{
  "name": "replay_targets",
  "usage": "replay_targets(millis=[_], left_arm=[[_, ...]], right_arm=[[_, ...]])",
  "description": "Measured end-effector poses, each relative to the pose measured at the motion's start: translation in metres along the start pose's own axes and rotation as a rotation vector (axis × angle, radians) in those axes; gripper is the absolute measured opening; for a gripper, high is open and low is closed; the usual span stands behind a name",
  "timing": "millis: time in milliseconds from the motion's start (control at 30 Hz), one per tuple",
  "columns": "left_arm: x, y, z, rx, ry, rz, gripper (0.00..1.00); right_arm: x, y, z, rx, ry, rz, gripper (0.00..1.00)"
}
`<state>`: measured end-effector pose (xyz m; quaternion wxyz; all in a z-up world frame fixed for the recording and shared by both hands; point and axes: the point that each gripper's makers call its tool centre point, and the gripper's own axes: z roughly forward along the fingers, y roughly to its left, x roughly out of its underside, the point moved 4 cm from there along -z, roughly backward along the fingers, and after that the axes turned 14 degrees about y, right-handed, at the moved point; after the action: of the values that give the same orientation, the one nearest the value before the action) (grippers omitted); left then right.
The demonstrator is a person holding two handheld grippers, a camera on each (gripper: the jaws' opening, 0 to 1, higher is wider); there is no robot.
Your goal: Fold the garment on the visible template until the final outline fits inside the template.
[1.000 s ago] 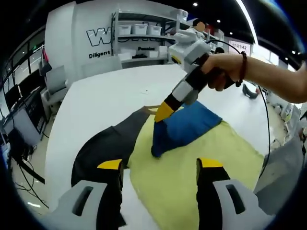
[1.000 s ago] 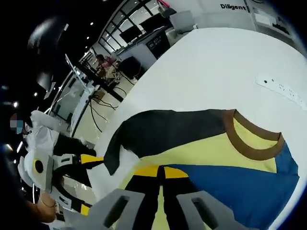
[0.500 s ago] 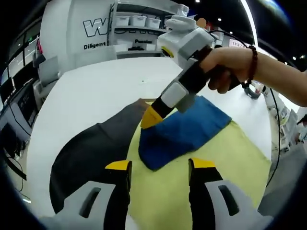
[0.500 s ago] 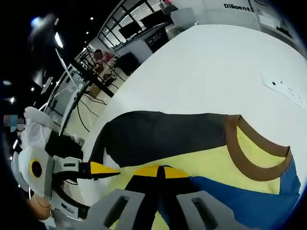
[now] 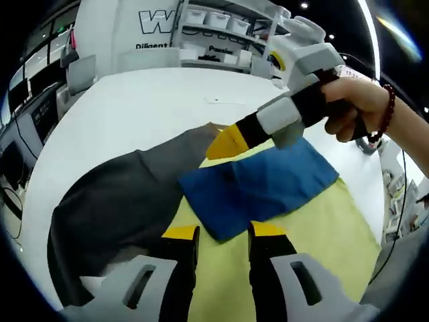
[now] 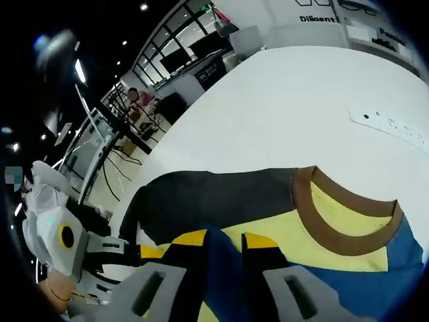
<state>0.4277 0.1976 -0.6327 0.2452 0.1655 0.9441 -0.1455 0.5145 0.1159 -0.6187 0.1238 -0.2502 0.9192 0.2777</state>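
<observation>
On the white counter (image 5: 127, 107) in the left gripper view lies a colour-block T-shirt (image 5: 315, 221): a yellow body, a dark grey sleeve (image 5: 114, 201) spread toward the counter's near left edge, and a blue sleeve (image 5: 258, 184) folded inward over the yellow chest. The left gripper (image 5: 222, 235) rises from the bottom of the view, its yellow-tipped jaws a narrow gap apart and bearing on the near edge of the blue sleeve; whether they pinch any cloth cannot be told. A second ago those jaws stood wide apart and short of the blue fold; since then the gap has narrowed and the view has come closer to the shirt. From the upper right a hand (image 5: 352, 111) with a bead bracelet holds the right gripper (image 5: 226, 142), whose yellow tip meets the shirt near the collar, where blue, grey and yellow join. Shelves with white bins (image 5: 221, 23) stand behind the counter's far edge.

Along the right gripper view, the right gripper (image 6: 224, 240) shows its jaws slightly parted over blue cloth, where half a second ago they were pressed together. The brown collar (image 6: 338, 225) curves at right, with the grey sleeve running left from it. The left gripper (image 6: 151, 251) enters at lower left beside the grey sleeve. A white power strip (image 6: 389, 124) lies on the bare counter beyond the collar.
</observation>
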Motion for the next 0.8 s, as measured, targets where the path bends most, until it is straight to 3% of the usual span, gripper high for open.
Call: replay_targets(millis=[233, 333, 500, 800], left_arm=[[0.005, 0.001, 0.004, -0.005, 0.022, -0.014, 0.23], [0.004, 0.002, 0.005, -0.002, 0.017, -0.038, 0.16], [0.004, 0.006, 0.007, -0.031, 0.018, -0.054, 0.0], [0.007, 0.006, -0.005, -0.038, 0.024, -0.058, 0.0]], right_arm=[[0.008, -0.02, -0.023, 0.063, -0.091, 0.033, 0.35], [0.012, -0.028, -0.034, 0.097, -0.127, 0.039, 0.41], [0.023, -0.042, -0.051, 0.17, -0.166, 0.058, 0.44], [0.053, -0.075, -0.079, 0.282, -0.193, 0.131, 0.43]])
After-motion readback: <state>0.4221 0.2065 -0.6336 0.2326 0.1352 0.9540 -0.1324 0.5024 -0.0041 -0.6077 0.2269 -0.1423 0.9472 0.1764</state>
